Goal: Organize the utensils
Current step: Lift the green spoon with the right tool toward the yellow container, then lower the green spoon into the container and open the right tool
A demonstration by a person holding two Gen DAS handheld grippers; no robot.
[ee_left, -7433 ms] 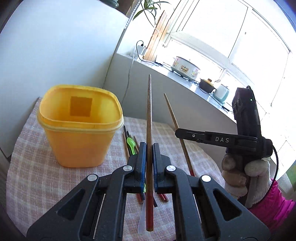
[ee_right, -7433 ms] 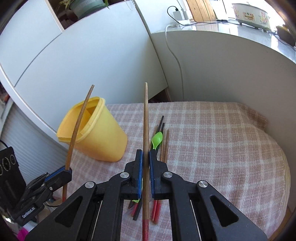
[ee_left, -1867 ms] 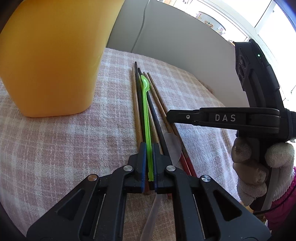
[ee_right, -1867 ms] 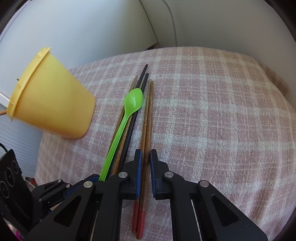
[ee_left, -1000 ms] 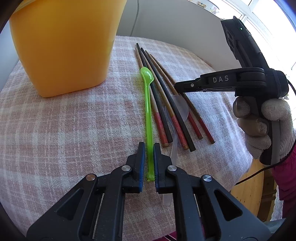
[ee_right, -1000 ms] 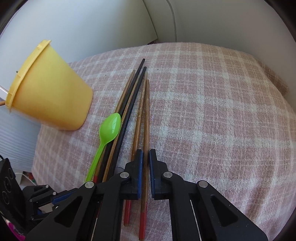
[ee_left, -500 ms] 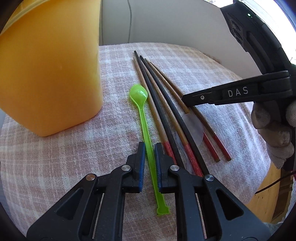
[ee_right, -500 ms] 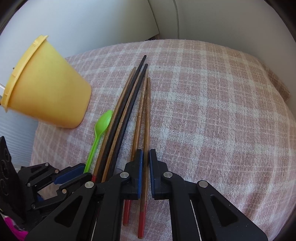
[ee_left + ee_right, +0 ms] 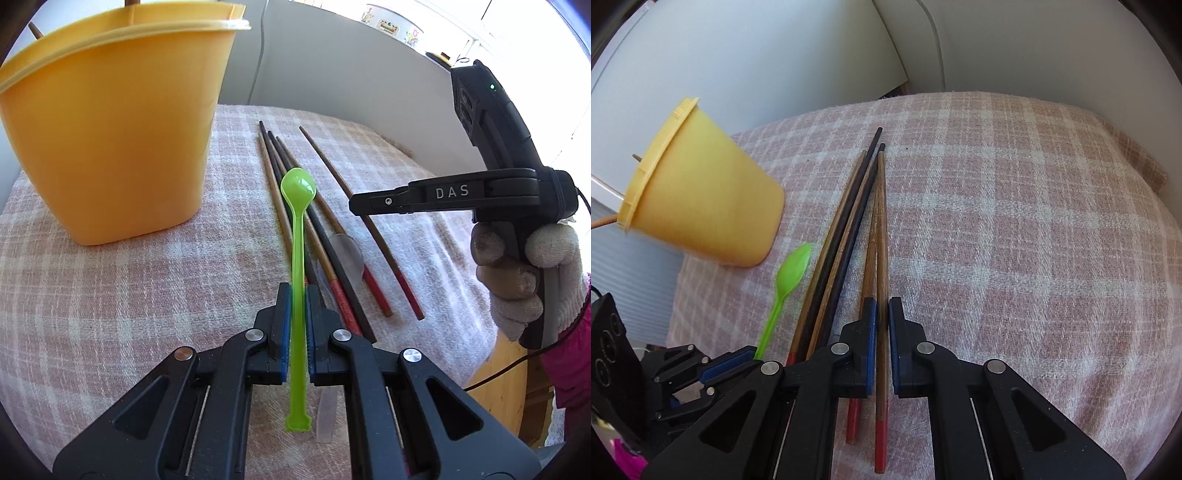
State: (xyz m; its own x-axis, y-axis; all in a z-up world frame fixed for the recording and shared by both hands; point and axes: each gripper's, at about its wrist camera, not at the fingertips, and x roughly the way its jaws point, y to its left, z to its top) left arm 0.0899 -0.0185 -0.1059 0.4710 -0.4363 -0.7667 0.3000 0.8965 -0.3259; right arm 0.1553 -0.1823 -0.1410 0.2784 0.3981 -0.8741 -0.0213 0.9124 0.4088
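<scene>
While both my grippers are clamped on utensils, the scene divides as follows. My left gripper [image 9: 296, 328] is closed on the green spoon [image 9: 297, 258], its pads pinching the thin handle about two thirds of the way down from the bowl, so the bowl points ahead and the flared handle end sticks out behind the pads. The spoon is raised off the cloth [image 9: 110, 295] and hangs above the chopsticks [image 9: 325, 236]. Judged by its look, it is light, thin plastic, somewhat springy and smooth; a hold this far from the bowl may let it pivot or slip, so a firm pinch on the flat of the handle suits it.

My right gripper [image 9: 882, 332] is closed on one brown chopstick [image 9: 882, 229], taken near its red end. It looks stiff, light and round, hence prone to roll or swing between flat pads; a hold nearer the middle would steady it. Whether its far tip still touches the cloth I cannot tell.

To the left stands the yellow cup [image 9: 110, 129], upright, with stick ends showing at its rim. A clear spoon [image 9: 345, 253] lies among the remaining chopsticks.
</scene>
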